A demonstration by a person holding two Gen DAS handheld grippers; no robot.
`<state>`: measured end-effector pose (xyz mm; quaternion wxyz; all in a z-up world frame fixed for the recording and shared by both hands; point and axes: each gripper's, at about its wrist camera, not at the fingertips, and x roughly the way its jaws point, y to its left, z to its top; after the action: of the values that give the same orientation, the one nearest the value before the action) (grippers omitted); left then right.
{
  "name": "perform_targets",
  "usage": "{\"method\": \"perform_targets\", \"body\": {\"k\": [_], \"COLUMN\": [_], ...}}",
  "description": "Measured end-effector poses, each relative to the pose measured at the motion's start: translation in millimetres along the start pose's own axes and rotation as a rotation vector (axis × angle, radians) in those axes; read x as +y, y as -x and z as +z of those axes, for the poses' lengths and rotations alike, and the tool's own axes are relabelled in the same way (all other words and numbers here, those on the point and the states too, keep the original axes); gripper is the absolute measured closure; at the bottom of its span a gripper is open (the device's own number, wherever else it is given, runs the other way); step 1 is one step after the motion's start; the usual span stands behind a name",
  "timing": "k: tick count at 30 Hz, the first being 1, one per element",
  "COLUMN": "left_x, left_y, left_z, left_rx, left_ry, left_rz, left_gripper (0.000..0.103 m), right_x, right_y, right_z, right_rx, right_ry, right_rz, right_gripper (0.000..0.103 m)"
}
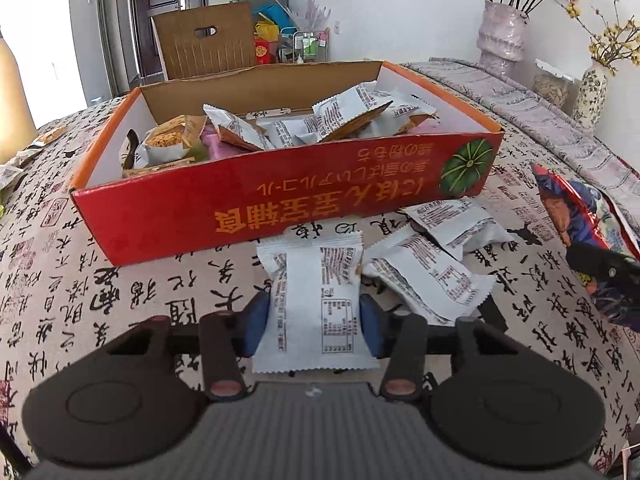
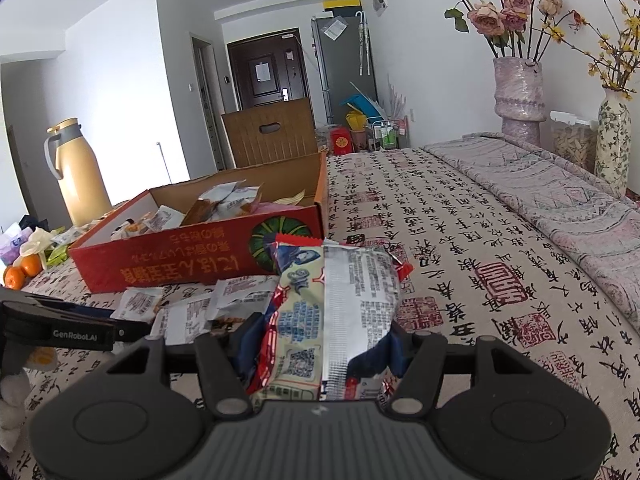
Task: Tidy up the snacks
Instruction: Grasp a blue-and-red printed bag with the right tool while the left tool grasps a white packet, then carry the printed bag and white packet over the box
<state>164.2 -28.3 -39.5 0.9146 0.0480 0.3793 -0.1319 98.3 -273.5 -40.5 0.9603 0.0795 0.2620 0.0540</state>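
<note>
- Snacks lie on a table under a cloth (image 1: 120, 288) printed with black writing and red stamps.
- The left gripper (image 1: 315, 322) has its blue pads (image 1: 256, 322) pressed on both sides of a small white packet (image 1: 316, 300), so it is pinching it. The packet stands up between the fingers, close to the front of the red box (image 1: 280, 208).
- The red box is open at the top. It holds lots of small white and orange packets (image 1: 280, 128) in a messy heap. Its long red side, with orange writing and a green pumpkin picture (image 1: 466, 166), stands right behind the held packet.
- More white packets (image 1: 436, 276) lie on the cloth just to the right of the held one — some overlap each other and lie near the box.
- The right gripper (image 2: 320, 354) is pinching a bigger bag (image 2: 336, 304), red, blue and silver. Its fingers press on the bag's two sides, and the bag sticks out in front of them.
- In the right wrist view the bigger bag hides the corner of the red box and some white packets behind it.
- In the left wrist view the same bag shows at the right edge.
- Around the table: a yellow flask (image 2: 76, 172) and two oranges (image 2: 22, 272) on the left, behind and beside the box.
- A brown cardboard piece with a handle hole (image 2: 272, 140) stands behind the box.
- Two vases with flowers (image 2: 520, 92) stand by the wall on the right — well apart from the snacks.
- A folded grey blanket (image 2: 560, 196) lies along the right side of the table.
</note>
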Motion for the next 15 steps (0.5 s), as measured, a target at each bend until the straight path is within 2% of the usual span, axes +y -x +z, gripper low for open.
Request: {"method": "perform_targets", "body": {"k": [5, 15], "left_x": [-1, -11], "left_y": [7, 40], "left_z": [-4, -16], "left_rx": [-0.016, -0.092], "left_ry": [0.032, 0.069], "left_rz": [0.001, 0.009], "left_gripper": [0.060, 0.060], "right_x": [3, 17], "right_y": [3, 15], "right_z": [-2, -4], "right_rx": [0.001, -0.008], "right_ry": [0.007, 0.033], "right_rz": [0.010, 0.039], "right_gripper": [0.043, 0.043]}}
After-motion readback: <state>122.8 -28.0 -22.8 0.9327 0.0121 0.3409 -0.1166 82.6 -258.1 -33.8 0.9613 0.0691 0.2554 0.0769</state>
